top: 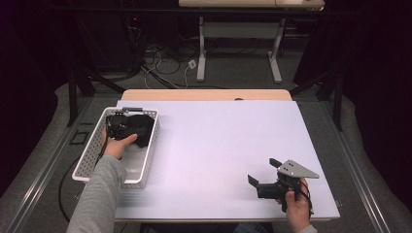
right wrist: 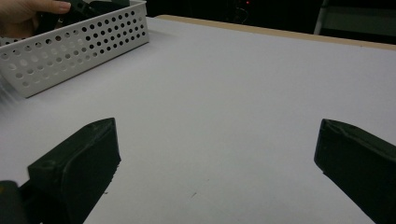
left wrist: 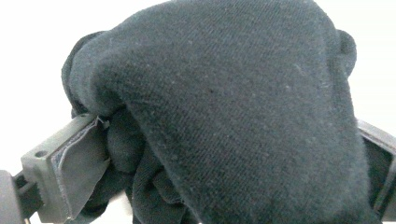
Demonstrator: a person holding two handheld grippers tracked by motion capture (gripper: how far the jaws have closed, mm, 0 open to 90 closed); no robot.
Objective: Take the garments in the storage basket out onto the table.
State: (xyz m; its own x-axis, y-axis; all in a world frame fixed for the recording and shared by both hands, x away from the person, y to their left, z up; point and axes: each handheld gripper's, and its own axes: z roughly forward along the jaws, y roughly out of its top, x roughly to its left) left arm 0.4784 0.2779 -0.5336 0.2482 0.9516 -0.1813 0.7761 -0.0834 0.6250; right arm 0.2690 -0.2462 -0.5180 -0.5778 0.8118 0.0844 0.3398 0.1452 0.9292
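While inside basket point(top: 145, 160), left claw point(left wrist: 224, 140) grips black cloth point(left wrist: 233, 107); right claw point(right wrist: 219, 168) wide.

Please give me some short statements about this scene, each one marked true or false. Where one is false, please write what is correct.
1. The left gripper is over the white basket. True.
2. Black cloth sits between the left gripper's jaws. True; whether the jaws pinch it firmly cannot be told.
3. The right gripper holds a piece of cloth. False: its jaws stand wide apart with nothing between them.
4. The basket stands at the right side of the table. False: it is at the left edge, seen from the high view.
5. The basket's walls have round holes. True.
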